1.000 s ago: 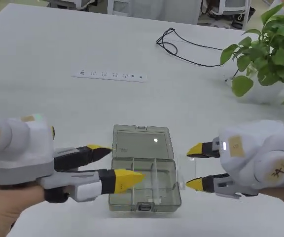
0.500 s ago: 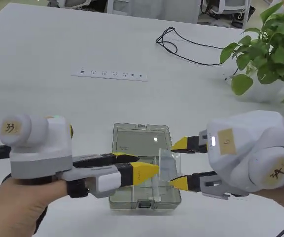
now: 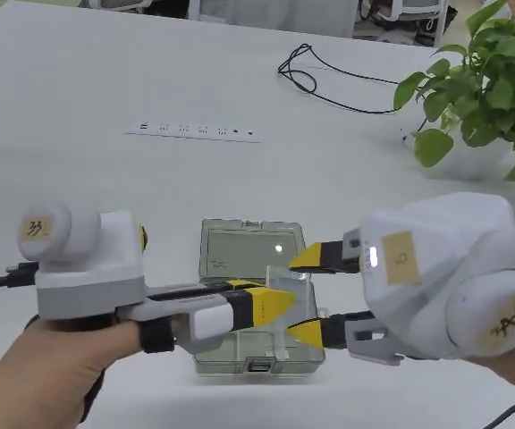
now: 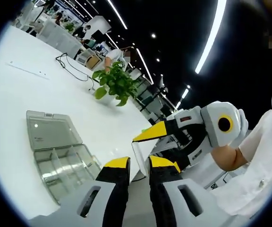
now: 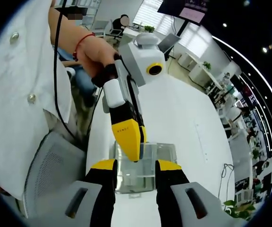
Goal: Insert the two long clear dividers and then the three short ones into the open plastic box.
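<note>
The open plastic box (image 3: 240, 356) lies on the white table with its lid (image 3: 250, 250) folded back and clear dividers standing inside. Above it hangs a clear divider (image 3: 286, 279). My right gripper (image 3: 304, 295) holds it between widely spaced jaws. My left gripper (image 3: 275, 302) comes in from the left, its jaws nearly together and pinching the same divider. In the left gripper view the divider (image 4: 140, 156) stands edge-on between my jaws (image 4: 139, 163), with the box (image 4: 65, 165) at lower left. In the right gripper view the divider (image 5: 148, 161) spans my jaws (image 5: 137, 165) and the left gripper (image 5: 132, 151) bites its top.
A white power strip (image 3: 195, 131) lies farther back on the table, with a black cable (image 3: 329, 85) beyond it. A potted green plant (image 3: 481, 89) stands at the back right. A grey chair (image 5: 51, 179) sits at the table's near edge.
My left gripper has moved right and its jaws have closed on the divider. My right gripper has carried the divider left, over the box.
</note>
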A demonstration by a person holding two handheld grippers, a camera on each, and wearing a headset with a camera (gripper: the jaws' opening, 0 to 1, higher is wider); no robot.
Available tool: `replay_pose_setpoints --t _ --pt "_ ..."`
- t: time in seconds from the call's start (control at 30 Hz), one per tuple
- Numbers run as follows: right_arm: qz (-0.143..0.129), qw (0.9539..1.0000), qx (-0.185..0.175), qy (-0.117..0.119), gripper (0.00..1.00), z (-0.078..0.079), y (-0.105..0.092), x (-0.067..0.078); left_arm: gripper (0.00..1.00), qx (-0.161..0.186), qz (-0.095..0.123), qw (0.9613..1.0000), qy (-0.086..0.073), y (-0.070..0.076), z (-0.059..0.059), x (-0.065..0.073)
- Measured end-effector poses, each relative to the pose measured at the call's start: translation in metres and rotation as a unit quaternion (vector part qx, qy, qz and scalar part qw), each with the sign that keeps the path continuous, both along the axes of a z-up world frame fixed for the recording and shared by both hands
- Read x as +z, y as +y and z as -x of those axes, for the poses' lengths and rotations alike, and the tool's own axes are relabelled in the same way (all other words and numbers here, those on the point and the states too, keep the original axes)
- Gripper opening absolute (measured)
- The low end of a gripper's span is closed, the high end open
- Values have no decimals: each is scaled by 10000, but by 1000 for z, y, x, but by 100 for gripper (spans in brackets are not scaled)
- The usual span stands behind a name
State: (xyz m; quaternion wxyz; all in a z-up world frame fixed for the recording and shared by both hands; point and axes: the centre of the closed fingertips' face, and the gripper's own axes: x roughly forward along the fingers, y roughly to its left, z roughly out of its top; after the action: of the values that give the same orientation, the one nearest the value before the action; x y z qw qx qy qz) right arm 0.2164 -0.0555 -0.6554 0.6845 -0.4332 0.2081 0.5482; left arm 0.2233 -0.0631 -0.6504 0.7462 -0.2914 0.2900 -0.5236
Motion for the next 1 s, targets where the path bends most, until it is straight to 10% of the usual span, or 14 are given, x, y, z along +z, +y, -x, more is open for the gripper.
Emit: replay_pose_setpoints --t 0.73,1.0 --pt "100 9997 99 -181 33 2 1 4 0 13 310 9987 396 1 5 3" --pt "-99 9999 25 -120 34 -1 2 14 0 -7 190 9995 236 3 4 0"
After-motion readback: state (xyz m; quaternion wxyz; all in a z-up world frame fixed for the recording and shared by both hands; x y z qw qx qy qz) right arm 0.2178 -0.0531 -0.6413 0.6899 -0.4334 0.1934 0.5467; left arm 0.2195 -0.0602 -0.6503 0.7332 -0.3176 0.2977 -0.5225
